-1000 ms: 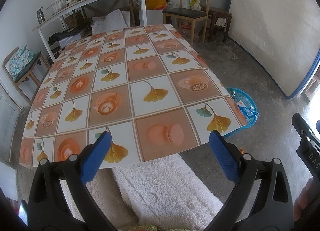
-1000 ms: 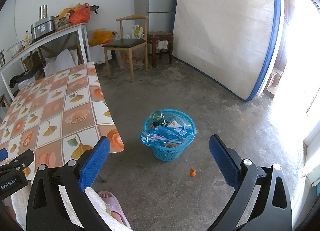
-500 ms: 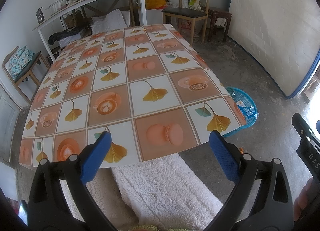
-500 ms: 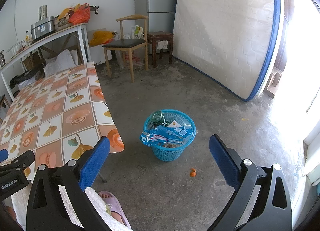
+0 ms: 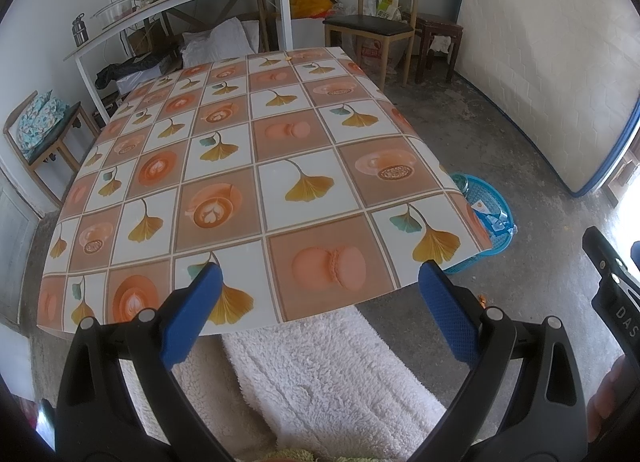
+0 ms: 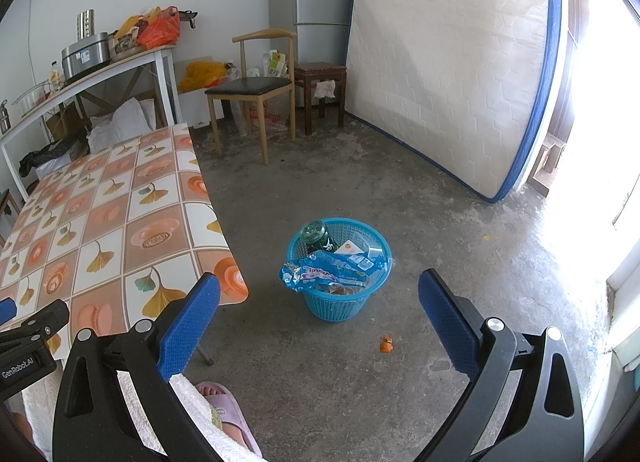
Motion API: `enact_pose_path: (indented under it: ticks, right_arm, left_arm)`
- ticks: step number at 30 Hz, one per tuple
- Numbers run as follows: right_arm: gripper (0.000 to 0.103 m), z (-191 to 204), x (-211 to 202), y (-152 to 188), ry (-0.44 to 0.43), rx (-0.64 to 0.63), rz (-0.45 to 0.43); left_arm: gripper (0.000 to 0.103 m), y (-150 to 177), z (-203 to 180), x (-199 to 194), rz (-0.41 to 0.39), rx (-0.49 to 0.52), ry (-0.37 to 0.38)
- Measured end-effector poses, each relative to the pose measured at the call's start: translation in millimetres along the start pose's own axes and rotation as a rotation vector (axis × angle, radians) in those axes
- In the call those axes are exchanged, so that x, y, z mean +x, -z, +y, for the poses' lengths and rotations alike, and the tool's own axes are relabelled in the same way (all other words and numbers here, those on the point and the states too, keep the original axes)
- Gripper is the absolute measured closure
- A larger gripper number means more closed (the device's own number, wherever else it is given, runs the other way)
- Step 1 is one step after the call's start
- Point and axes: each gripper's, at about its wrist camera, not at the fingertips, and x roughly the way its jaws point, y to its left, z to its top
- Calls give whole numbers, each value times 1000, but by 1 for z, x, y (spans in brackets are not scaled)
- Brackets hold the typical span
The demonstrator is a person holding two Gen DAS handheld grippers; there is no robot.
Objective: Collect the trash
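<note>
A blue plastic basket [image 6: 338, 304] stands on the concrete floor right of the table, holding a green glass bottle [image 6: 316, 236], a blue snack wrapper [image 6: 324, 274] draped over its rim, and other scraps. Its rim [image 5: 494, 198] peeks out past the table corner in the left wrist view. A small orange scrap [image 6: 386, 345] lies on the floor in front of the basket. My right gripper [image 6: 319, 322] hangs open above the floor, short of the basket. My left gripper [image 5: 318, 312] is open over the near edge of the table [image 5: 248, 166], holding nothing.
The table wears an orange leaf-patterned cloth. A white fluffy towel [image 5: 332, 378] covers the person's lap below it, and a foot in a pink slipper [image 6: 224, 408] rests on the floor. A wooden chair [image 6: 256, 86], a fridge, a stool and a leaning mattress [image 6: 452, 62] stand farther off.
</note>
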Motion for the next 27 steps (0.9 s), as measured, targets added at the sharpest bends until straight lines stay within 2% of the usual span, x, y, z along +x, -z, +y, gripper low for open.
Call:
enact_pose_path:
  ticks: [27]
  right_arm:
    - [6,-1,0,0,-1,5,0]
  left_arm:
    - [8,4,-7,-1,3,4,11]
